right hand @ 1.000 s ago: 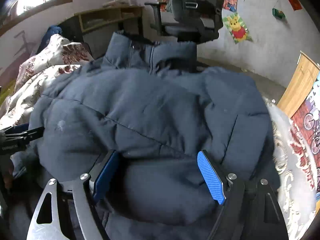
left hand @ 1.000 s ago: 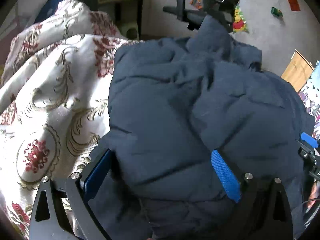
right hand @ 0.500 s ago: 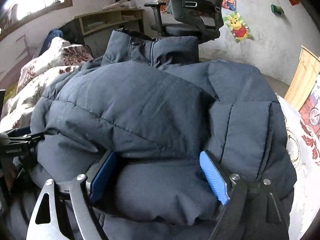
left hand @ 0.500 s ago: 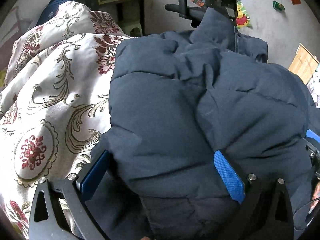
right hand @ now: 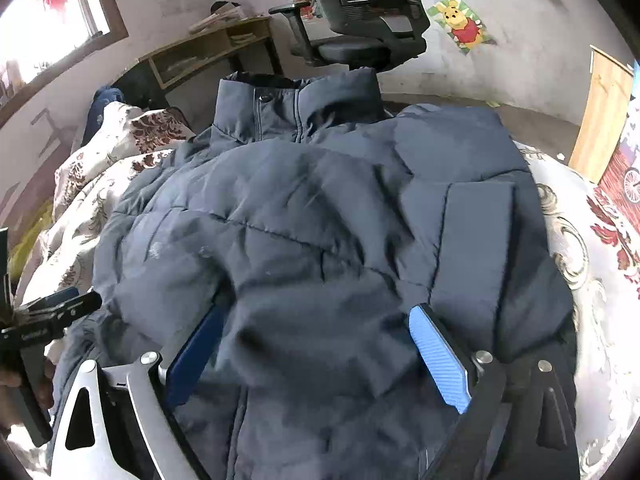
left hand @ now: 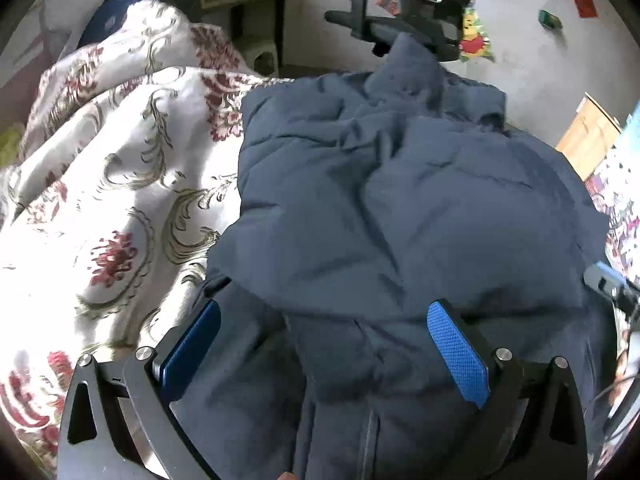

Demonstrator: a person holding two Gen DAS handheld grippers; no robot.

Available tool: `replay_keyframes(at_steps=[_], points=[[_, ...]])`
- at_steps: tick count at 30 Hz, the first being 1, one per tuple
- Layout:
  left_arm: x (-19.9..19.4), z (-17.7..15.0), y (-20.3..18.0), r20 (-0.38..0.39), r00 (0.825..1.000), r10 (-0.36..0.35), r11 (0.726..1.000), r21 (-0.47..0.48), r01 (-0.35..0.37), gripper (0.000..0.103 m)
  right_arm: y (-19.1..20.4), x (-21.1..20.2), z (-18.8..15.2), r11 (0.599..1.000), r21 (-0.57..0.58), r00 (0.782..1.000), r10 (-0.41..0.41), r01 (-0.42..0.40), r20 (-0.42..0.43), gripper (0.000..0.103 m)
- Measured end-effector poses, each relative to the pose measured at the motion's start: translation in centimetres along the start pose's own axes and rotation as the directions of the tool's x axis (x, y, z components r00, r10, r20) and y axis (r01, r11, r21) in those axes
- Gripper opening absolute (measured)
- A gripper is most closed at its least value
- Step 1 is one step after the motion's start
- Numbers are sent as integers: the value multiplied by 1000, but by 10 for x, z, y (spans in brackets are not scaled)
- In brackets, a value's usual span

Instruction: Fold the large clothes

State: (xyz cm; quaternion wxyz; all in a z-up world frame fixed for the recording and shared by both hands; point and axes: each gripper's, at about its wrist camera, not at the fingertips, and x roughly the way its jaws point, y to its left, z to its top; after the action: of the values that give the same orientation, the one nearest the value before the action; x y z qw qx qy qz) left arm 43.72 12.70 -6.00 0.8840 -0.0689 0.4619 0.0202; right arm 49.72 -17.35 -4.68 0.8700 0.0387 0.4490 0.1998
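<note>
A dark navy padded jacket (left hand: 400,208) lies on a floral bedspread (left hand: 120,184), its collar (right hand: 296,108) at the far end, the near part folded over the body. My left gripper (left hand: 324,332) is open, its blue pads wide apart over the jacket's near left edge, fabric bulging between them. My right gripper (right hand: 316,340) is open too, its pads either side of a fold at the near hem. The left gripper's tip shows at the left edge of the right wrist view (right hand: 52,312). The jacket also fills the right wrist view (right hand: 320,220).
A black office chair (right hand: 368,20) stands beyond the collar, a wooden desk (right hand: 208,52) to its left. A wooden panel (right hand: 600,120) leans at the right wall. The bedspread rises in a heap at the far left (left hand: 132,56).
Both grippers have drawn back a little toward me; the folded-over jacket has settled lower and flatter, and the collar now shows fully in the right wrist view.
</note>
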Motion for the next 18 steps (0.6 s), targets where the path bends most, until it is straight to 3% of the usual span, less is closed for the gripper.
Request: replay_keyframes(at_steps=[11, 18], points=[[-65, -27, -24, 71, 997, 4, 999, 32, -6, 102, 2, -50, -9, 1000, -3, 1000, 9, -9, 6, 98], [-87, -43, -40, 92, 996, 3, 998, 60, -8, 102, 2, -78, -18, 999, -42, 1000, 21, -20, 8, 99]])
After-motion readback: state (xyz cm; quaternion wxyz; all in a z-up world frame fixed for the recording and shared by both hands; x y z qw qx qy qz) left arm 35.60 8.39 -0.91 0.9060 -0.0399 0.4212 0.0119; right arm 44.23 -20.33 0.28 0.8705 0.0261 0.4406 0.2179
